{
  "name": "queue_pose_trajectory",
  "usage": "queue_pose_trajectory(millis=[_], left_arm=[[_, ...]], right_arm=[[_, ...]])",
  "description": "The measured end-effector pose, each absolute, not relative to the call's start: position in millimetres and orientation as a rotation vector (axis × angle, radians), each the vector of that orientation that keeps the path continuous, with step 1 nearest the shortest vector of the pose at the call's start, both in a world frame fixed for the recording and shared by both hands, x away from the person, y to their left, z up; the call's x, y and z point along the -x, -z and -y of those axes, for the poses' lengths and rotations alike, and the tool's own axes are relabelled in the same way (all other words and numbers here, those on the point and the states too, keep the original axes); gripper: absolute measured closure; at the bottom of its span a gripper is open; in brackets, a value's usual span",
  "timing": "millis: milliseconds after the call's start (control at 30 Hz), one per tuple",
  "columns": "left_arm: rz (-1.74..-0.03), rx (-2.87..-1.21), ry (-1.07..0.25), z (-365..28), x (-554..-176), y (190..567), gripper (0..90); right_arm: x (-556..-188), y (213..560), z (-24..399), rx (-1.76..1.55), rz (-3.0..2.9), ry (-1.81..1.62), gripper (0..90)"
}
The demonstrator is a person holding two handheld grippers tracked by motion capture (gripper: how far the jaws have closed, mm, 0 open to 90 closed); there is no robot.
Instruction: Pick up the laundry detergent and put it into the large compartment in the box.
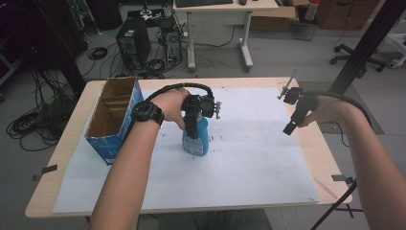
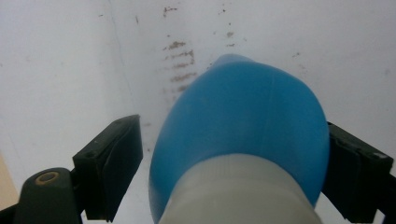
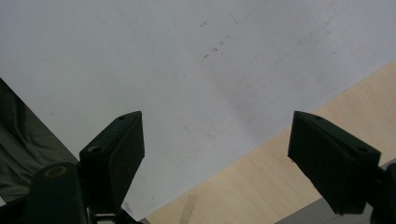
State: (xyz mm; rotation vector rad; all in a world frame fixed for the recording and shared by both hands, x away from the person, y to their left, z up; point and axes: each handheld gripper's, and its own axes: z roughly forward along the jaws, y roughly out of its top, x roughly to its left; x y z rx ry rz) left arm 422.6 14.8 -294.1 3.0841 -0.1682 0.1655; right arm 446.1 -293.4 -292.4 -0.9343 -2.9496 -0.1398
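bottle: blue plastic bottle w/ white screw cap [image 1: 196,139], standing on the white paper sheet [image 1: 249,158], centre-left of high view, just right of the box.
axis: long axis vertical; cap up toward the left tool, base on the sheet. In the left gripper view we're looking straight down it: white cap at bottom centre, blue body [image 2: 243,116] swelling out behind.
left gripper [image 1: 192,125]: coming down over the bottle from above, hand wrapped on its body. Jaws straddle the bottle. The one at the right edge of its own view looks to be against the blue wall; the one at lower left stands off w/ a clear gap. So not pinching yet, partly spread w/ bottle between.
step: closing on the bottle, by my read.
do it well: centre the tool first so both pads land together; a one-sided push could tip or slide an upright bottle. Grip on the body below the cap shoulder, pads flat, squeeze gently since thin plastic likely gives.
right gripper [image 1: 289,112]: upper right of high view, held off the table near the sheet's right edge, jaws spread wide, nothing between them.
box: open blue cardboard box w/ brown dividers [image 1: 112,120], left of bottle, near but apart.
table: light wood tabletop [image 1: 72,143] under the sheet.
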Motion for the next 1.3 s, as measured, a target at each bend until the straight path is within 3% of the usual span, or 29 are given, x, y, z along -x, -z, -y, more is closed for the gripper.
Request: queue_pose_trajectory(millis=[533,1300], left_arm=[[0.193,-3.075,-0.129,-17.9,-424.6,294.4,32.3],[0.150,-3.089,-0.099,-18.9,-426.5,292.4,35.3]], right_arm=[[-445.6,294.4,292.4,0.931,2.952,0.143,18.5],[-446.0,293.6,292.2,0.931,2.958,0.136,18.6]])
